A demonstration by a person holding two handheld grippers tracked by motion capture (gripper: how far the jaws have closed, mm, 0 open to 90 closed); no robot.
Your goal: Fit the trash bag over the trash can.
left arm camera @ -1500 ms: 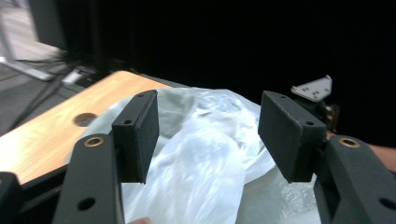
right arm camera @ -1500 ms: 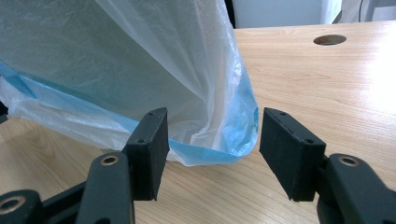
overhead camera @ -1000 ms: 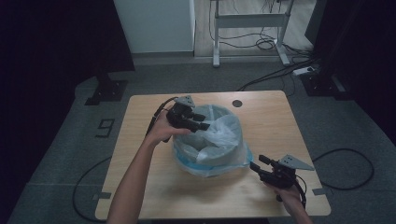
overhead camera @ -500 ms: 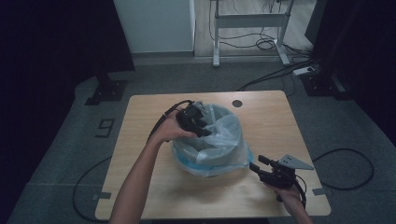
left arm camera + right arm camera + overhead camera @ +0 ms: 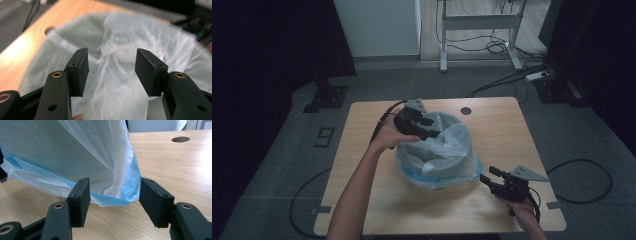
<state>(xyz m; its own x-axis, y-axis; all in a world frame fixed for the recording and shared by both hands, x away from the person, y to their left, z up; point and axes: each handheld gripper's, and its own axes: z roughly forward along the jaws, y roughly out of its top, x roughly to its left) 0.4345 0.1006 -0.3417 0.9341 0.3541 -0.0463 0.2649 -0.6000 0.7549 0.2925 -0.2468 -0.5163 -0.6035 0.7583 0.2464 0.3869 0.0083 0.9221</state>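
Observation:
A grey bin (image 5: 421, 161) lined with a thin white bag with a blue hem (image 5: 453, 148) stands mid-table. My left gripper (image 5: 437, 133) hovers over the bin's back-left rim, pointing across the mouth. Its jaws have just been opening, and in the left gripper view (image 5: 111, 72) the crumpled bag (image 5: 117, 37) lies beyond them, unpinched. My right gripper (image 5: 488, 174) rests low at the bin's front right, open. In the right gripper view (image 5: 112, 197) the bag's blue hem (image 5: 125, 197) hangs just ahead of the gap, and neither pad presses on it.
The wooden table (image 5: 362, 150) has a round cable hole (image 5: 466, 110) behind the bin, which the right gripper view shows as a hole (image 5: 180, 139) far off. Cables trail from both grippers. Dark floor, a white desk frame and more cables lie beyond the table.
My left gripper dipped toward the bag at the bin's rim, then rose slightly, and its jaws stand wider apart. The right gripper has stayed where it was.

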